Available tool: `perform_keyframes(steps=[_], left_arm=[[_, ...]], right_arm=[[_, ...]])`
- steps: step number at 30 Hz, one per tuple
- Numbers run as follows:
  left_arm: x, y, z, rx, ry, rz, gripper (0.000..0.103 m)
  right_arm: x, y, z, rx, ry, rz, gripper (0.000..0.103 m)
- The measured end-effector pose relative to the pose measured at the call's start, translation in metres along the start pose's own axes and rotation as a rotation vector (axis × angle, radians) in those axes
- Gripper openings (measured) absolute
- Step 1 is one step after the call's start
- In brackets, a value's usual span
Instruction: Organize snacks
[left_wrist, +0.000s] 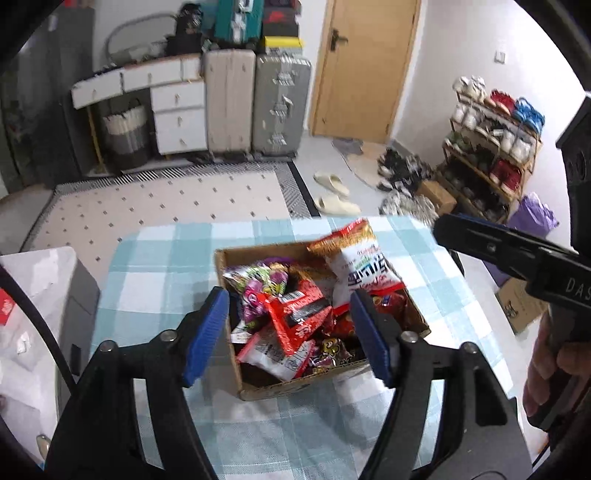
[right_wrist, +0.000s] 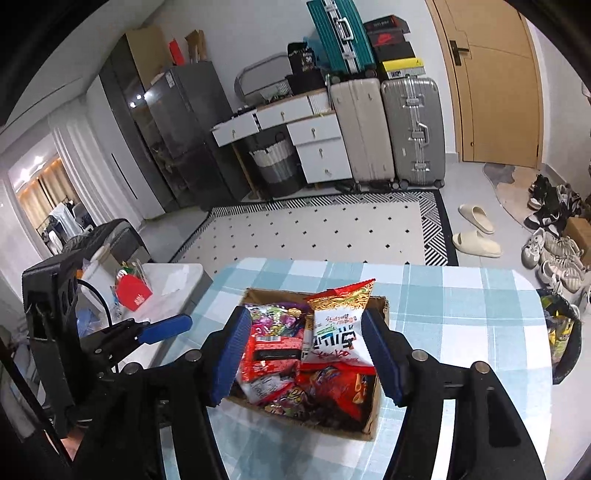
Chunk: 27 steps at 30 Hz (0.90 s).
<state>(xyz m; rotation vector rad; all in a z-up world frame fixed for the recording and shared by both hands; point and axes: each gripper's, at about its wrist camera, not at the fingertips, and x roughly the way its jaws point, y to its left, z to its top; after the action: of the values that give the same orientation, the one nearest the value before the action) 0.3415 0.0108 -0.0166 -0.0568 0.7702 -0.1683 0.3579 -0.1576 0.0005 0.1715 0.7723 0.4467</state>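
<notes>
We hold the left gripper (left_wrist: 290, 334) and the right gripper (right_wrist: 308, 356) tilted down above the open brown cardboard box (right_wrist: 373, 421) of bright foil snack packets (right_wrist: 266, 360) on the blue checked tablecloth (right_wrist: 461, 317), both with jaws apart and empty; to finish well, we should lift straight clear, lest the tall white noodle packet (right_wrist: 341, 332) topple

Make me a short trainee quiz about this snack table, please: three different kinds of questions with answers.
1. True or false: the left tool is clamped on a snack packet.
2. Which packet stands tallest in the cardboard box?
A. the white noodle packet
B. a green can
C. a blue bottle
3. Fill in: the box sits on a ____ tablecloth.

Key:
1. False. Both it and the right tool hang open above the box, holding nothing.
2. A
3. Blue and white checked.
</notes>
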Motion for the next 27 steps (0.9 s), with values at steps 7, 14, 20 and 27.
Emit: perform_keyframes(steps=[7,14,20,27], left_arm=[[-0.044,0.002,-0.02,0.028,-0.07,0.093,0.083],[-0.09,0.003,-0.051,0.032,-0.125,0.101,0.084],[-0.123,-0.001,-0.083,0.057,-0.196,0.133,0.091],[-0.157,-0.012,-0.137,0.111,-0.334,0.218,0.102]], right_arm=[[-0.049,0.024,-0.009,-0.07,-0.095,0.0,0.087],[-0.1,0.053,-0.025,-0.132,-0.202,0.018,0.098],[-0.146,0.073,-0.061,-0.191,-0.335,0.004,0.102],[-0.172,0.078,-0.117,-0.227,-0.433,-0.017,0.102]])
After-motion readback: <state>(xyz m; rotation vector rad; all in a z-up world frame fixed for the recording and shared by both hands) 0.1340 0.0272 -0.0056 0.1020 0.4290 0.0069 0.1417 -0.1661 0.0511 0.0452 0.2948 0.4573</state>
